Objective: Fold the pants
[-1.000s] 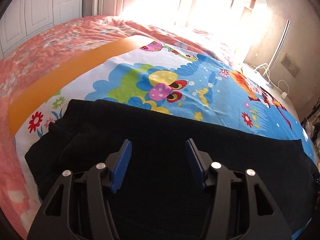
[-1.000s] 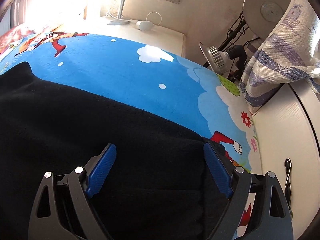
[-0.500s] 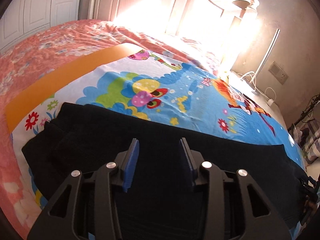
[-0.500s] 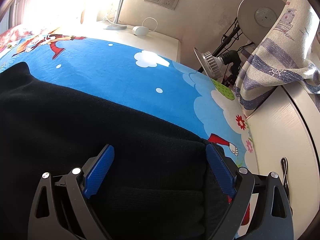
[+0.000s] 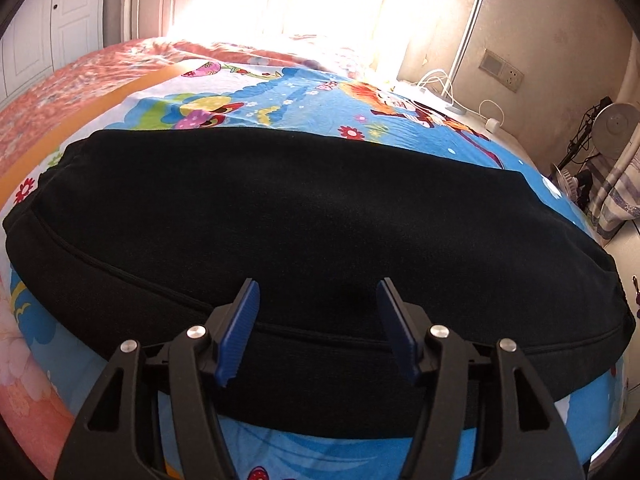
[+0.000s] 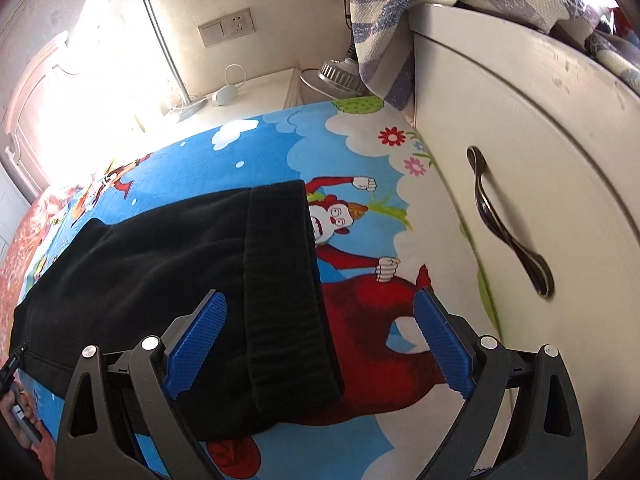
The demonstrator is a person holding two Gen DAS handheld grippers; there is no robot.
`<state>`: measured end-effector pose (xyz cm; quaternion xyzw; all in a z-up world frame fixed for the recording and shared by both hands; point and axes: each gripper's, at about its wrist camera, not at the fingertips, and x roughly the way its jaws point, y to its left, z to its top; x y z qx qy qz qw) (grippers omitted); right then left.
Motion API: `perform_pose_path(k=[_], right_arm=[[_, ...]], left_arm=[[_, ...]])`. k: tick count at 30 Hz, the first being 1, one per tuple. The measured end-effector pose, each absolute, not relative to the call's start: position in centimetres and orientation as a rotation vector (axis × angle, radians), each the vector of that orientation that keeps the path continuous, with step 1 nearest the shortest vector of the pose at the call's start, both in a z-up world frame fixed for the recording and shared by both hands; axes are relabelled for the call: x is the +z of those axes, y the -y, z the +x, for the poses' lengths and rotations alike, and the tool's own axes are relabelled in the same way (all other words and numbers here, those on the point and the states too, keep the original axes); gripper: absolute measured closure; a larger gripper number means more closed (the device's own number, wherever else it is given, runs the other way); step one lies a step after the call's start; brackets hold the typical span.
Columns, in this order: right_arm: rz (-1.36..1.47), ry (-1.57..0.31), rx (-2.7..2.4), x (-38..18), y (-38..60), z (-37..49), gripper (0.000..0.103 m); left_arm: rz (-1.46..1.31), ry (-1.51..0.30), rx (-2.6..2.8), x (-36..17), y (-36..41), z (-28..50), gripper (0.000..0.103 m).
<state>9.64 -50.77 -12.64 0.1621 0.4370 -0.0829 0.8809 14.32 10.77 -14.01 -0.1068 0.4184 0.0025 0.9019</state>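
Black pants [image 5: 304, 216] lie flat, folded lengthwise, across a cartoon-print bedsheet [image 5: 280, 92]. In the left wrist view my left gripper [image 5: 318, 320] hovers over their near long edge. Its blue pads stand apart and the jaws are opening. They grip nothing; only flat cloth lies below the gap. In the right wrist view my right gripper [image 6: 320, 340] stands wide open over the pants [image 6: 152, 264]. Their ribbed end band [image 6: 280, 280] runs between its fingers, and neither pad presses on it.
A white cabinet [image 6: 540, 160] with a dark handle [image 6: 508, 224] stands close on the right of the bed. A striped cloth [image 6: 400, 12] hangs over it. A nightstand [image 5: 452, 96] with a lamp pole and cables stands beyond the bed. A pink quilt [image 5: 48, 92] covers the left side.
The left view has pulled back, so the whole pants show now; its jaws narrowed, then widened. My right gripper has rolled and moved to the pants' ribbed end beside the cabinet.
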Motion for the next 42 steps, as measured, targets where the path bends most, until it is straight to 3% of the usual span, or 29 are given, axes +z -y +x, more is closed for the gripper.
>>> perform_pose_path(k=[10,13,15,22,23,27,33,42], right_arm=[[0.732,-1.015,-0.128,-15.9,52.2,7.0,0.013],[0.800,-1.003,-0.105,-16.1,52.1,6.4,0.023],[0.826,-0.988,-0.103,-16.2,51.9,6.6,0.039],[0.897,-0.919,-0.087,-16.5,52.5,6.9,0.039],[0.881,-0.915,-0.100,-16.5,52.4,6.9,0.043],[0.785,-0.879,-0.123,-14.8,51.3,6.6,0.076],[0.672,-0.844,-0.165,-10.8,49.5,4.3,0.081],[0.618,-0.842,-0.233,-11.4,48.2,1.7,0.083]], left_arm=[[-0.213,-0.871,0.028,-13.7,-10.0,13.9,0.036],[-0.218,-0.868,0.029,-13.7,-9.8,14.0,0.031],[-0.206,-0.870,0.035,-13.7,-9.5,14.1,0.031],[-0.244,-0.863,0.009,-13.5,-10.3,13.8,0.031],[-0.243,-0.864,0.011,-13.5,-10.3,13.8,0.031],[-0.243,-0.862,-0.028,-12.8,-9.6,13.6,0.034],[-0.213,-0.816,-0.092,-10.5,-7.7,13.0,0.040],[-0.141,-0.782,-0.244,-8.2,-2.2,14.3,0.041]])
